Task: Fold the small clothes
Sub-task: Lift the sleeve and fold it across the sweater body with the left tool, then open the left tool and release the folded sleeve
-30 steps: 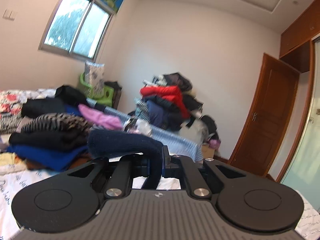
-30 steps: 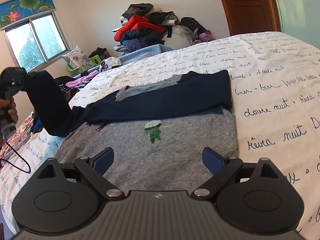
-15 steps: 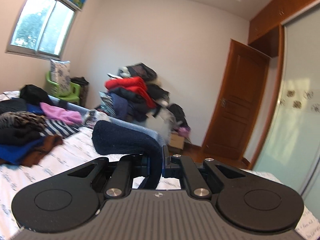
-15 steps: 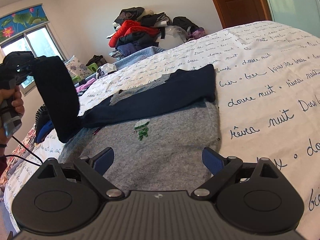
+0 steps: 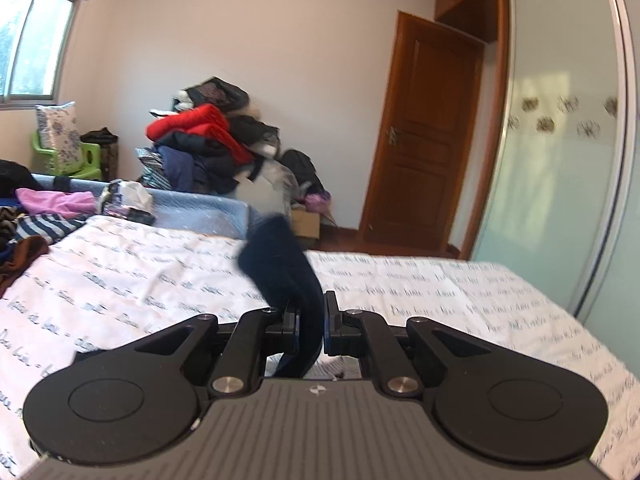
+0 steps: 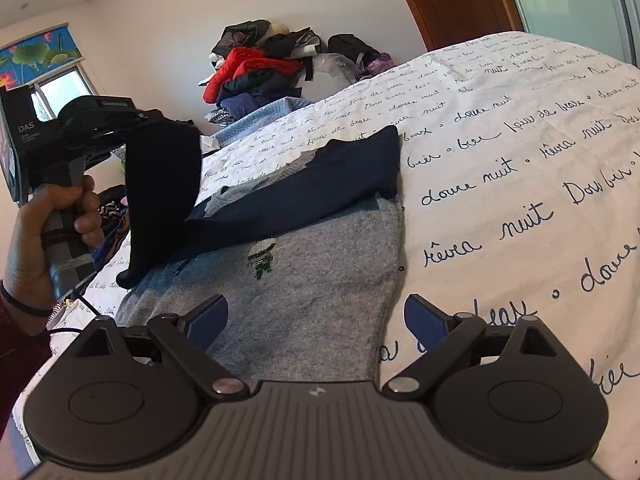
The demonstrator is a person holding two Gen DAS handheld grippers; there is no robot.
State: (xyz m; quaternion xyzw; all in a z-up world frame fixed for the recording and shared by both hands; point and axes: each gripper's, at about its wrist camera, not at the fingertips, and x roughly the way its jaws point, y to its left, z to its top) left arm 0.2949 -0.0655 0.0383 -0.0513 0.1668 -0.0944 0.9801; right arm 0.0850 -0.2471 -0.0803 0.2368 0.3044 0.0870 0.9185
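The left gripper (image 5: 311, 326) has its jaws drawn in close on the navy sleeve (image 5: 286, 268), with only the thickness of the cloth between the pads. The cuff end of the sleeve stands up past the fingertips, blurred, and the rest drops away below the jaws. In the right wrist view the same gripper (image 6: 132, 122) is held in the air by the left hand (image 6: 48, 236) over the left side of the bed (image 6: 520, 140), and the sleeve (image 6: 164, 192) hangs from it in a steep drape down to the sweater (image 6: 288, 280).

The sweater lies flat on the bed's lettered cover, grey body toward the camera with a small green figure on the chest. Its other navy sleeve (image 6: 320, 192) is folded across the upper part, lying on the grey.

The right gripper (image 6: 316, 320) is wide open and holds nothing. Its left finger (image 6: 208, 320) is over the grey cloth near the sweater's near edge, and its right finger (image 6: 424, 320) is over the bare cover just beside the sweater's right edge. Whether either pad touches the surface cannot be told.

A heap of clothes (image 5: 208, 140) is piled against the far wall, past the bed's far edge, and a wooden door (image 5: 420, 152) stands to its right.
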